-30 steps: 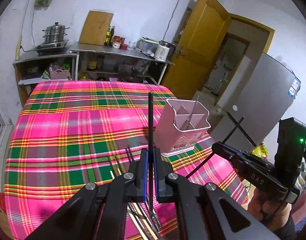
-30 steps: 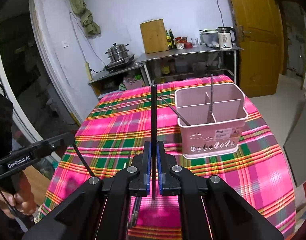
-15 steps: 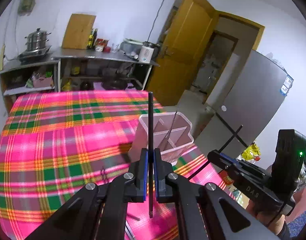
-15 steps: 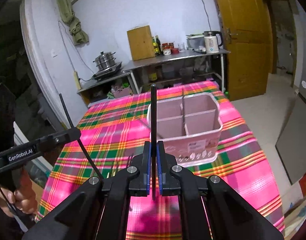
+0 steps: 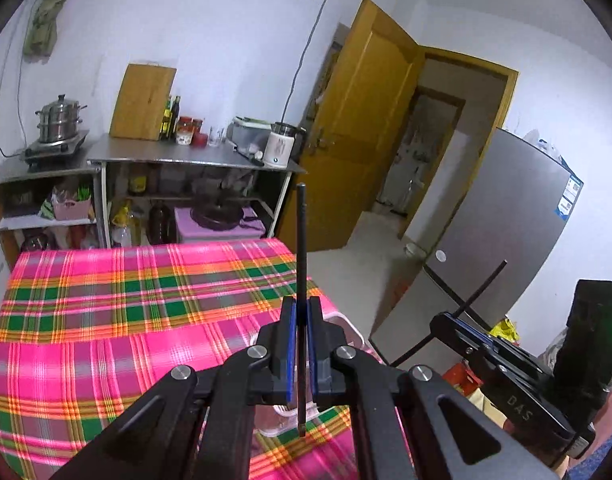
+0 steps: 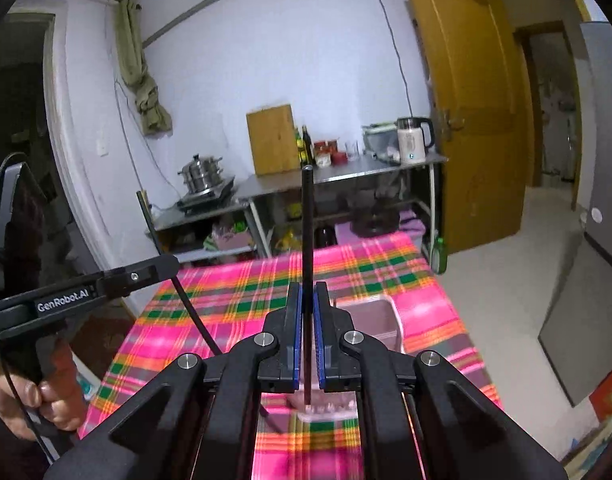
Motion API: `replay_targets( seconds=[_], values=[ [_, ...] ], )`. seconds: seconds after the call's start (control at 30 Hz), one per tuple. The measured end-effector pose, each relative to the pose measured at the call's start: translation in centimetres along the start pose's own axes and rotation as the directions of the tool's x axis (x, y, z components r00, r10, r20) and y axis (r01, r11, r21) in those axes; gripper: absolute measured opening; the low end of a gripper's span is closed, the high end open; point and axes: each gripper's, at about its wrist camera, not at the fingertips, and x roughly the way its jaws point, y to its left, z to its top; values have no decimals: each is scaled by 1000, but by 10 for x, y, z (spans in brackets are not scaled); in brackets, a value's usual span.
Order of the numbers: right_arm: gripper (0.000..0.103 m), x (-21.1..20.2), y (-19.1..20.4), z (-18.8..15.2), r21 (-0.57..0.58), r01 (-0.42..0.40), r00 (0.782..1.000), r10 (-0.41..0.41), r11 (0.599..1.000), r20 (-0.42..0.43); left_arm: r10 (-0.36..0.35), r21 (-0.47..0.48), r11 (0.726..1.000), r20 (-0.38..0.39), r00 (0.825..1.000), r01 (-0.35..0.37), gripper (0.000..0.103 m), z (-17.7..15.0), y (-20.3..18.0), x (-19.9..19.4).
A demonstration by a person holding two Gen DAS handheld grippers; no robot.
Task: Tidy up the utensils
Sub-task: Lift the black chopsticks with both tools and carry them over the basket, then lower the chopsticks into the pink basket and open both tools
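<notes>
My left gripper point(image 5: 300, 312) is shut on a black chopstick point(image 5: 301, 248) that stands upright between its jaws. My right gripper point(image 6: 307, 300) is shut on a second black chopstick point(image 6: 307, 224), also upright. The pink divided utensil holder point(image 6: 370, 316) stands on the plaid tablecloth point(image 6: 233, 292) just behind the right gripper's fingers; in the left wrist view only its rim point(image 5: 352, 330) and base show around the fingers. The right gripper also shows at the right of the left wrist view point(image 5: 446, 322); the left gripper shows at the left of the right wrist view point(image 6: 165, 268).
A steel counter point(image 5: 177, 156) with a steamer pot, cutting board, bottles and kettle stands beyond the table's far edge. A yellow door point(image 5: 354, 128) stands open on the right, next to a grey fridge point(image 5: 498, 232). The table's right edge drops to the floor.
Both grippers have risen and tilted up with their chopsticks. The holder has slid from the middle of each view down behind the fingers, and the loose utensils on the cloth have left the views.
</notes>
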Motion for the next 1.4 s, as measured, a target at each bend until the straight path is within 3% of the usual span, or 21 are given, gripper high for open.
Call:
replay_targets(
  seconds=[0.3, 0.7, 1.03, 1.4],
  values=[
    [5, 30, -9, 13, 21, 6, 1000, -6, 1000, 5, 10, -10, 1000, 0, 1000, -10, 5, 4, 9, 40],
    [5, 81, -14, -28, 26, 20, 993, -16, 999, -120, 25, 16, 1000, -66, 998, -24, 5, -34, 21, 79],
    [6, 97, -24, -47, 62, 24, 982, -12, 998, -188, 31, 32, 999, -77, 997, -29, 8, -43, 22, 76],
    [15, 66, -27, -44, 68, 44, 990, -34, 997, -137, 42, 34, 999, -17, 999, -41, 14, -43, 24, 35]
  ],
)
